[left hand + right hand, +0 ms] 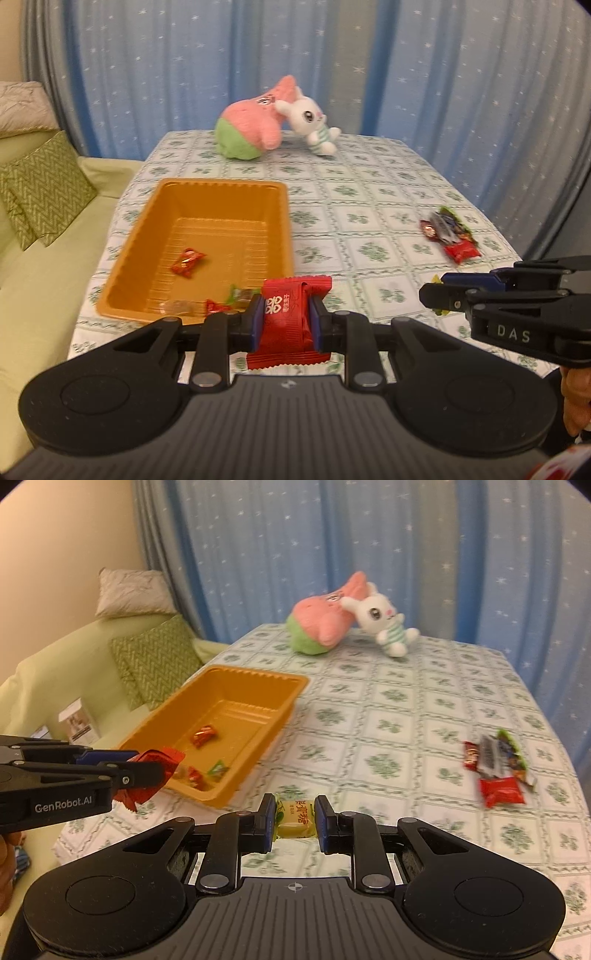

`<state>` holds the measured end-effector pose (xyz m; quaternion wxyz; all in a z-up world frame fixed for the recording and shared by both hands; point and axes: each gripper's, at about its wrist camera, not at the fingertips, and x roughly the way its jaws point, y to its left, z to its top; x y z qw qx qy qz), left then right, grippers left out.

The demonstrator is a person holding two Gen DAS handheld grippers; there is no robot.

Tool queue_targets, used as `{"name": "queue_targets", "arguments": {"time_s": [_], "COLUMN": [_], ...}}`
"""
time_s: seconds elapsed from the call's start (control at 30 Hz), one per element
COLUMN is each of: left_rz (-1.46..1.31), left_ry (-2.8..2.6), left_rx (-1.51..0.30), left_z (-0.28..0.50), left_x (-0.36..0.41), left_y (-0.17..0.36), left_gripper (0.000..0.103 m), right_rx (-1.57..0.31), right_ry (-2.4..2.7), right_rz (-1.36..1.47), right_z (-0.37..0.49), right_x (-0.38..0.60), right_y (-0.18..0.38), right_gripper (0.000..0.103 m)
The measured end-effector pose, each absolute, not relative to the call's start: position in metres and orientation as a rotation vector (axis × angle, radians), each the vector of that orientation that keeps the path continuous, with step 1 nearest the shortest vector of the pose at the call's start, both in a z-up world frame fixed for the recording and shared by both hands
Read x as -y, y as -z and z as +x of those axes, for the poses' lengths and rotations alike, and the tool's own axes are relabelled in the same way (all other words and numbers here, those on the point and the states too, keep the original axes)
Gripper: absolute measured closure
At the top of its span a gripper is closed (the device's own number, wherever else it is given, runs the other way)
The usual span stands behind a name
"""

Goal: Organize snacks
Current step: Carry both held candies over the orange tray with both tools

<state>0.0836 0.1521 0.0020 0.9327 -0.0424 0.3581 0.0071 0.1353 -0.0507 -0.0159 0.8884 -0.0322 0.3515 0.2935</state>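
My left tongs (286,317) are clamped on a red snack packet (291,325) — it sits just past the near corner of the orange tray (159,206). My right tongs (295,818) are squeezed on a small yellow candy (294,819), over the surface (406,709) and to the right of the tray. A few candies lie inside the tray. A little pile of snacks (496,768) waits far to the right. Two soft toys — a pink one (255,122) and a white bunny (312,120) — lean together at the back.
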Motion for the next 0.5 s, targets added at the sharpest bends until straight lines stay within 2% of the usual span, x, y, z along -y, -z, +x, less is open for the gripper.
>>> {"name": "queue_targets", "arguments": {"time_s": [0.5], "left_rz": [-0.113], "left_ry": [-0.055], "left_rx": [-0.742], "left_z": [0.083], "left_x": [-0.19], "left_y": [0.007], "left_gripper": [0.08], "right_rx": [-0.749], "right_ry": [-0.683], "right_rz": [-0.085], "right_z": [0.143], "right_x": [-0.005], "right_y": [0.022], "right_gripper": [0.08]}}
